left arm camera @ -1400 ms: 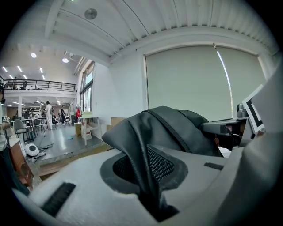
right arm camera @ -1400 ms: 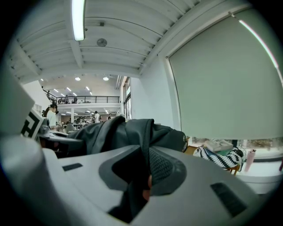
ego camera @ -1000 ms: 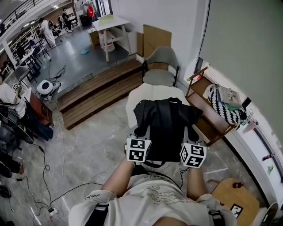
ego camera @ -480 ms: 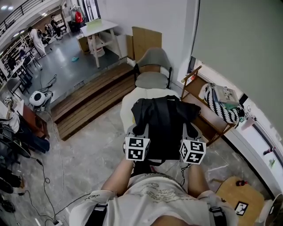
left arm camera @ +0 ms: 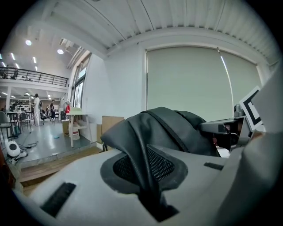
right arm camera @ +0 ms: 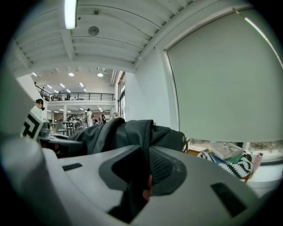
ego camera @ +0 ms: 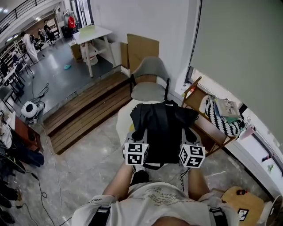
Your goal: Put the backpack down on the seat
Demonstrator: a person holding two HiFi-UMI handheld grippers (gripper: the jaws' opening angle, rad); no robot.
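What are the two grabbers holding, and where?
The black backpack. The left gripper pinches fabric on its left side, the right gripper fabric on its right side.

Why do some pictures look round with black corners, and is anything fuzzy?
Left gripper view: wide lens, dark corners, curved ceiling; backpack looks sharp. Right gripper view: same bending, ceiling lamp glares. Head view: walls bow, no dark corners.

The head view looked steeply down from above; both gripper views looked level, close against the shared backpack [ego camera: 163, 128].
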